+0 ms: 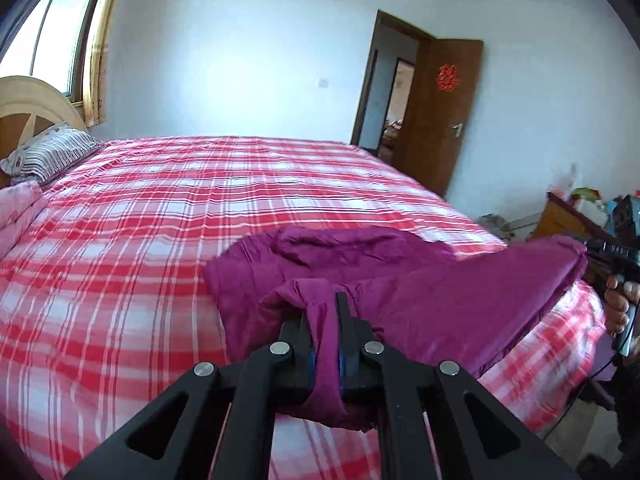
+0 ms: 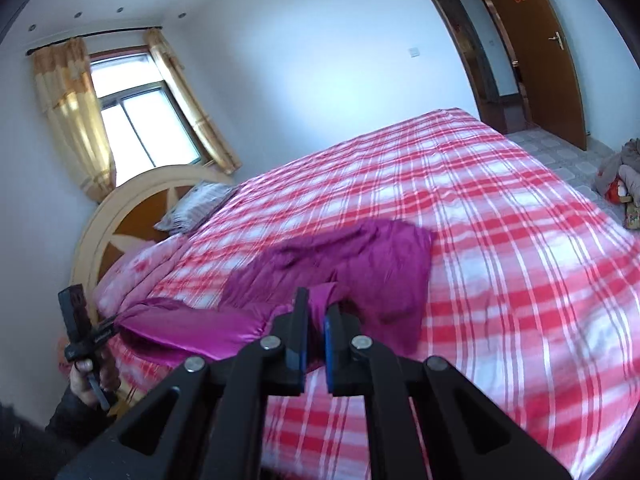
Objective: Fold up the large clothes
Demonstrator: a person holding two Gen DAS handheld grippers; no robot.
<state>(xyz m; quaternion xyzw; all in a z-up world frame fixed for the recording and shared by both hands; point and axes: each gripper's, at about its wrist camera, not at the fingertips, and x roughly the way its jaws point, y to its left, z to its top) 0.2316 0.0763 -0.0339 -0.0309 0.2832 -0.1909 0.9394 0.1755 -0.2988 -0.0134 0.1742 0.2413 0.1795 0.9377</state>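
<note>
- left gripper (image 1: 324, 300): clenched on a bunched fold of the magenta garment (image 1: 400, 280); cloth fills the gap between the black fingers (image 1: 343, 320) and hangs out below them.
- right gripper (image 2: 318, 304): clenched on another bunched edge of the same magenta garment (image 2: 360, 264), pinched between the blue pads (image 2: 329, 344).
- in the left wrist view the right gripper (image 1: 600, 250) appears at the far right, gripping a corner of the garment, with the right hand (image 1: 618, 304) on its handle.
- in the right wrist view the left gripper (image 2: 106, 330) appears at the lower left, gripping the other corner, with the left hand (image 2: 86, 380) below it.
- garment position: near edge raised and stretched between the two grippers; far part lying crumpled on the bed (image 1: 160, 220), near its near edge.
- bed: covered with a red and white plaid sheet (image 2: 520, 280).
- striped pillow (image 1: 52, 152): at the far left, against the headboard (image 2: 132, 208).
- pink quilt (image 1: 16, 212): near the pillow at the left edge.
- window (image 2: 132, 116) with yellow curtains (image 2: 68, 112): behind the headboard.
- brown door (image 1: 440, 112): standing open in the far wall, bearing a red ornament (image 1: 447, 77).
</note>
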